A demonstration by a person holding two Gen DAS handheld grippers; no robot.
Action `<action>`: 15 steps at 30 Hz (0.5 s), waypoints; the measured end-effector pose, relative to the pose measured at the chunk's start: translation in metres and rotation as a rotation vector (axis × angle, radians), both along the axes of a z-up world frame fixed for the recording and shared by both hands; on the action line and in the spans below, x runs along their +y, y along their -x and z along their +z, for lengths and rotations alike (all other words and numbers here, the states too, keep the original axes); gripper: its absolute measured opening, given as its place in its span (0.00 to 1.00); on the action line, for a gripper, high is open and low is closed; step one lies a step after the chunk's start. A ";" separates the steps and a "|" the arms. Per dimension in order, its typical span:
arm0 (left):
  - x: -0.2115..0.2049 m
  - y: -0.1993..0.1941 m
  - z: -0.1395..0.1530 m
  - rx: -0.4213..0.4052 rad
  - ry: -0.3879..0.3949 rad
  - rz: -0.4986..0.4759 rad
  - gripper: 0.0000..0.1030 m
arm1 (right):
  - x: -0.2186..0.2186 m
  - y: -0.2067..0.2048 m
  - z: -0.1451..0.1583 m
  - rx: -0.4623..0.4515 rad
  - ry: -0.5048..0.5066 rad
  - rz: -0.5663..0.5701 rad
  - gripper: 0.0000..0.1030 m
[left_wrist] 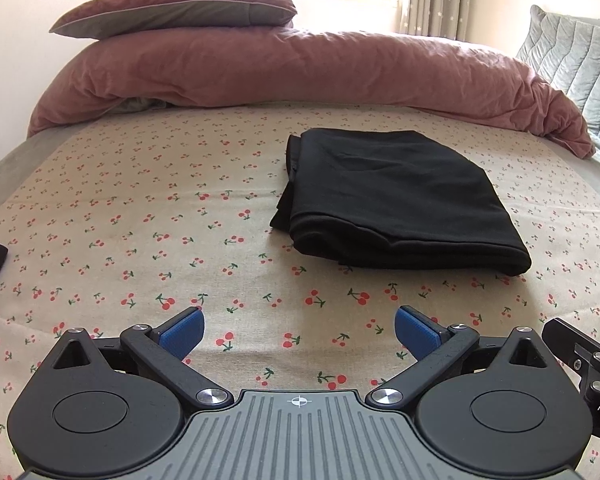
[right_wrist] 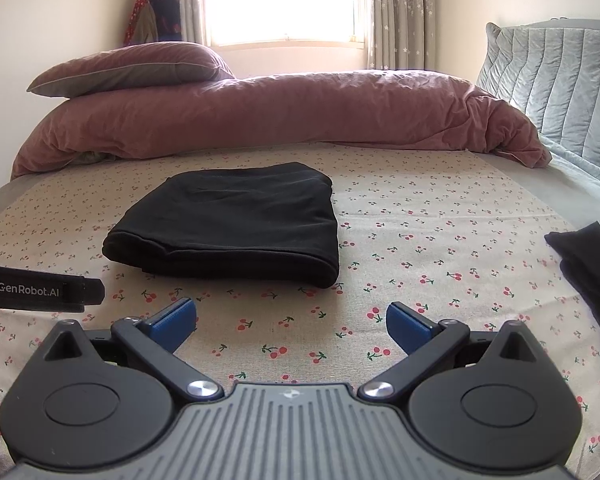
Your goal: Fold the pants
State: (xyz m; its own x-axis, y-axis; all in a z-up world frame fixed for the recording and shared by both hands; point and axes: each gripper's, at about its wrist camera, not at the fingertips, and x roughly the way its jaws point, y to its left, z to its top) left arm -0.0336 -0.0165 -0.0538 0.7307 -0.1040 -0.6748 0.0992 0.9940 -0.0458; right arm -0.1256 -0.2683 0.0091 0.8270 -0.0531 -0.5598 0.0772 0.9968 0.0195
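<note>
Folded black pants (left_wrist: 396, 200) lie on the cherry-print bed (left_wrist: 140, 240); left tool (left_wrist: 299, 330) and right tool (right_wrist: 291, 320) hover wide, empty

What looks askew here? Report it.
Little stands out. The black pants lie folded on the cherry-print sheet, though layers poke out unevenly at their left edge. Both grippers, left and right, are open.
</note>
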 end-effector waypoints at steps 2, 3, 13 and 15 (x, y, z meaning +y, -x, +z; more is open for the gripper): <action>0.001 0.000 0.000 0.001 0.000 0.003 0.99 | 0.000 0.000 0.000 0.001 0.002 0.005 0.92; 0.001 0.000 0.000 0.000 0.001 0.003 0.99 | 0.001 0.000 0.000 0.001 0.004 0.008 0.92; 0.000 0.001 0.000 -0.001 0.000 -0.004 1.00 | 0.001 0.000 -0.001 0.002 0.016 0.013 0.92; 0.000 0.001 0.000 0.000 0.001 -0.005 1.00 | 0.001 0.000 -0.001 0.003 0.017 0.012 0.92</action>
State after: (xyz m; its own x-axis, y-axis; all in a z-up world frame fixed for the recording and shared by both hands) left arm -0.0341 -0.0166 -0.0538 0.7300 -0.1079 -0.6749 0.1040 0.9935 -0.0464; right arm -0.1252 -0.2672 0.0078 0.8260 -0.0524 -0.5613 0.0647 0.9979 0.0021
